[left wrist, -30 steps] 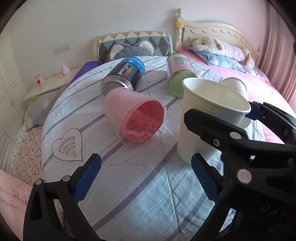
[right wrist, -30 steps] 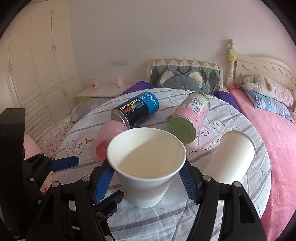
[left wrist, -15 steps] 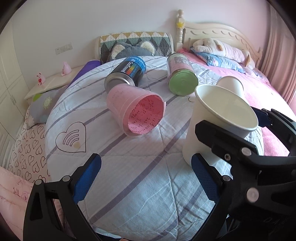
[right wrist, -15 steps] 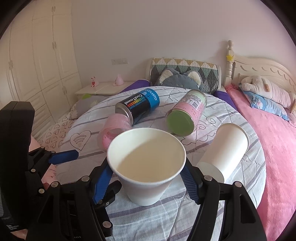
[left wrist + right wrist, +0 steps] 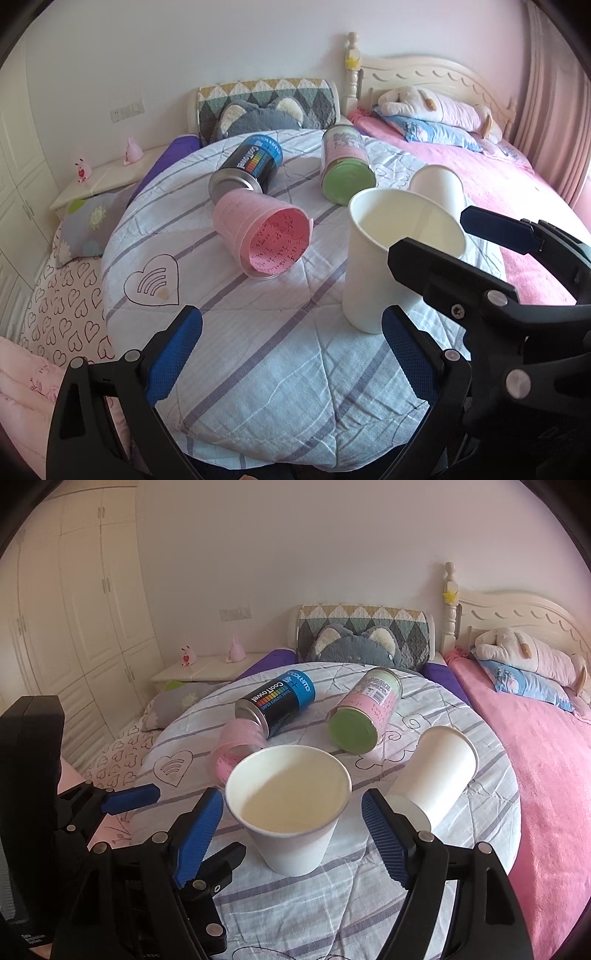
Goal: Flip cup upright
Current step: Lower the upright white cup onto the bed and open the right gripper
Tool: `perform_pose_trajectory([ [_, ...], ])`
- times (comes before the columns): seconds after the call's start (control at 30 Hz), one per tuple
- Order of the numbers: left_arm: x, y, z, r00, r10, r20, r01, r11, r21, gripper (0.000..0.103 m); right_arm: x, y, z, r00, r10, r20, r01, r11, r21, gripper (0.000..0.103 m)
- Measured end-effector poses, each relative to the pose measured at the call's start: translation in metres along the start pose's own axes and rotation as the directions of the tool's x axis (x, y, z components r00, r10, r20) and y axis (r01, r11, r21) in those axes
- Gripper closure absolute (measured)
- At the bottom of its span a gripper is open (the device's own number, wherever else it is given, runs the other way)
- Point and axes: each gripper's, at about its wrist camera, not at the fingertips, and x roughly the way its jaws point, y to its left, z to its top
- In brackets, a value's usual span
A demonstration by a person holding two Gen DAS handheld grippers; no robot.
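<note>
A white paper cup (image 5: pixel 291 812) stands upright on the round striped table (image 5: pixel 369 915); it also shows in the left wrist view (image 5: pixel 384 266). My right gripper (image 5: pixel 291 834) is open, its blue pads on either side of the cup and apart from it. My left gripper (image 5: pixel 291 354) is open and empty, near the table's front edge, left of the cup. A second white cup (image 5: pixel 436 775) lies on its side to the right. A pink cup (image 5: pixel 262 232) lies on its side, mouth toward me.
A black and blue can (image 5: pixel 275 701) and a pink and green can (image 5: pixel 364 709) lie on their sides at the back of the table. A pink bed (image 5: pixel 546 760) is on the right, a nightstand (image 5: pixel 199 670) and wardrobe behind left.
Both grippers have pulled back from the table. The right gripper's pads have opened off the upright white cup, which now stands free.
</note>
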Motion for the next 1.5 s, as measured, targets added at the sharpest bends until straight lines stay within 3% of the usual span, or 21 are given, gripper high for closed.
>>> perform_pose_trajectory([
  [0.3,-0.026,-0.009,0.000,0.997,0.027,0.072,-0.026,1.000,-0.007,0.004,-0.025,0.002,-0.001,0.999,0.001,0.034,-0.001,1.000,-0.012,0.024],
  [0.87,-0.059,-0.024,0.001,0.972,0.124,0.201,-0.103,0.988,-0.115,0.001,-0.086,-0.028,-0.008,0.980,-0.058,0.188,0.046,0.997,0.069,0.021],
  [1.03,-0.060,-0.031,-0.001,0.965,0.156,0.210,-0.135,0.985,-0.112,0.001,-0.088,-0.037,-0.010,0.980,-0.083,0.184,0.068,0.994,0.086,0.020],
  [1.23,-0.054,-0.035,-0.002,0.970,0.158,0.183,-0.141,0.985,-0.100,0.001,-0.083,-0.049,-0.015,0.983,-0.115,0.145,0.095,0.986,0.133,0.020],
  [1.5,-0.056,-0.032,-0.002,0.965,0.165,0.202,-0.145,0.983,-0.112,0.001,-0.078,-0.056,-0.020,0.988,-0.109,0.109,0.090,0.982,0.165,0.020],
])
